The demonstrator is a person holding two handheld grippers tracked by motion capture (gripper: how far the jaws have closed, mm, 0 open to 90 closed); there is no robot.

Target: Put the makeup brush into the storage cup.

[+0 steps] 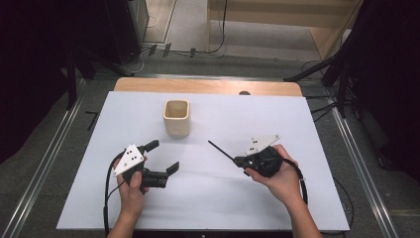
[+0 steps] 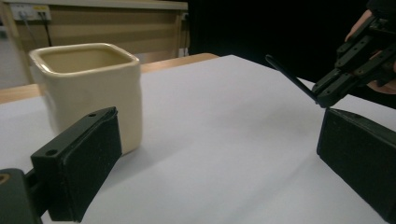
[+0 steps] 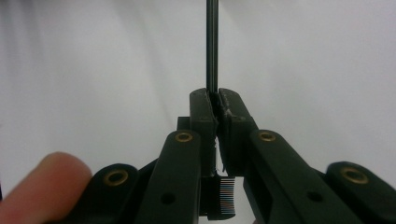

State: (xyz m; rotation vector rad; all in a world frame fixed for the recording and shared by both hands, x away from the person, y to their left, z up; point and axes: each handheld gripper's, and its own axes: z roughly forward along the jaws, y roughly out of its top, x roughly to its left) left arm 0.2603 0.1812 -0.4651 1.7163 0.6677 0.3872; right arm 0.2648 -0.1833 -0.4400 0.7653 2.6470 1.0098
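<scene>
A cream square cup (image 1: 177,118) stands upright on the white table sheet (image 1: 237,208), toward the back and left of centre. My left gripper (image 1: 164,155) is open a little in front of it, with nothing between its pads. In the left gripper view the cup (image 2: 88,88) rises just behind the left pad (image 2: 77,168). My right gripper (image 1: 239,160) is shut on a thin black stick (image 1: 220,150) that points up-left toward the cup. In the right gripper view the stick (image 3: 212,46) runs straight out from the closed gripper (image 3: 217,100), and fine bristles (image 3: 223,196) show at its near end.
A wooden board edge (image 1: 208,85) runs along the far side of the white sheet. Metal rails (image 1: 54,144) flank the table. Cables and dark stands sit on the floor beyond. The other hand's gripper (image 2: 327,95) with its stick (image 2: 289,77) shows at the right of the left gripper view.
</scene>
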